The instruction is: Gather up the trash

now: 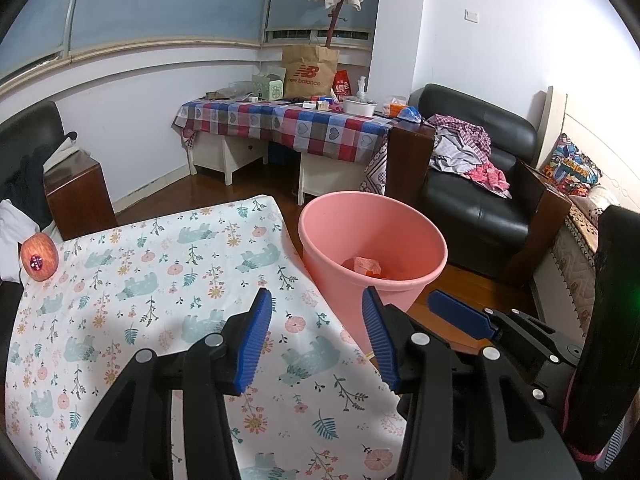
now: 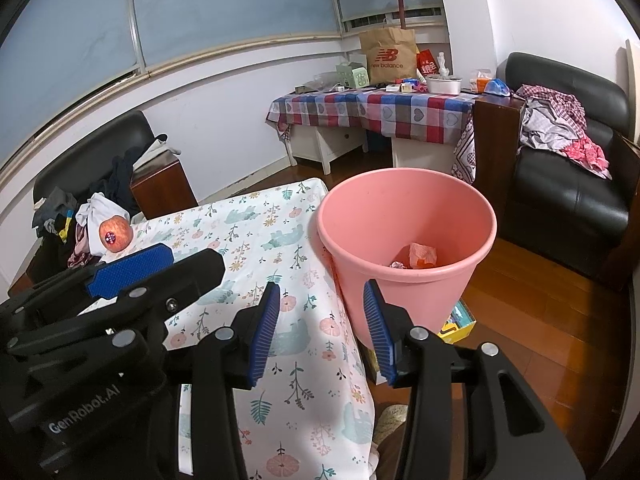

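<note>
A pink plastic bin (image 1: 372, 248) (image 2: 408, 240) stands on the floor against the right edge of the table. Crumpled pink and orange trash (image 1: 366, 267) (image 2: 420, 258) lies at its bottom. My left gripper (image 1: 318, 312) hovers open over the table's right edge, nothing between its blue pads. My right gripper (image 2: 322, 304) is also open and empty, just in front of the bin. In the left wrist view a blue finger of the right gripper (image 1: 460, 314) shows at the right. The left gripper's blue finger (image 2: 128, 266) shows at the left of the right wrist view.
The table (image 1: 160, 280) (image 2: 280, 248) has a floral cloth with bears; an apple (image 1: 39, 258) (image 2: 115, 234) sits at its far left corner. A black armchair (image 1: 480, 200) with clothes stands behind the bin. A yellow box (image 2: 460, 322) lies on the wooden floor.
</note>
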Available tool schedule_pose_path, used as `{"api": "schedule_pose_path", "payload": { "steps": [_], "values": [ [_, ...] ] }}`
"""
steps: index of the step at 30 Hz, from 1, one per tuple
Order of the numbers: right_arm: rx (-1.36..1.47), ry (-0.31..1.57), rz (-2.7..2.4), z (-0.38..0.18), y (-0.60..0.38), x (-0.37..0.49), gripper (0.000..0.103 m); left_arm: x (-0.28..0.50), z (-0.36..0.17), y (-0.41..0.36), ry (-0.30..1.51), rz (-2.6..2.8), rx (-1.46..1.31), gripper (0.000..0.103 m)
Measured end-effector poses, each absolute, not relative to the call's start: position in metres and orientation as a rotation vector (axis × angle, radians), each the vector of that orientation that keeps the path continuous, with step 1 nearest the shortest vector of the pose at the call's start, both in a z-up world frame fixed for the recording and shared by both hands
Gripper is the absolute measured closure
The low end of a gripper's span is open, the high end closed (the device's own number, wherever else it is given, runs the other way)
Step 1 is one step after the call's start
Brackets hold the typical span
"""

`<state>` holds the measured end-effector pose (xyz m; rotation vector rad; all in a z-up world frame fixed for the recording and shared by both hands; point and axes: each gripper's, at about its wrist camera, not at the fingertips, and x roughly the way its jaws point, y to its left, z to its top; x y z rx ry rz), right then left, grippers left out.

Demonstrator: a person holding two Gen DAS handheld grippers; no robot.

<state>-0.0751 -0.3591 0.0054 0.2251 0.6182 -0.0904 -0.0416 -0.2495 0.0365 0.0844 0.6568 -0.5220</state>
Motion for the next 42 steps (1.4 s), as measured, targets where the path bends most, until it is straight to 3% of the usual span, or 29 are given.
{"api": "schedule_pose_path", "payload": {
  "steps": [42],
  "values": [
    [0.193,0.636,-0.067,0.003,-0.340,-0.069,0.059,-0.042,0.033,-0.239,0.677,-0.493,0.062,0.056]
  ]
}}
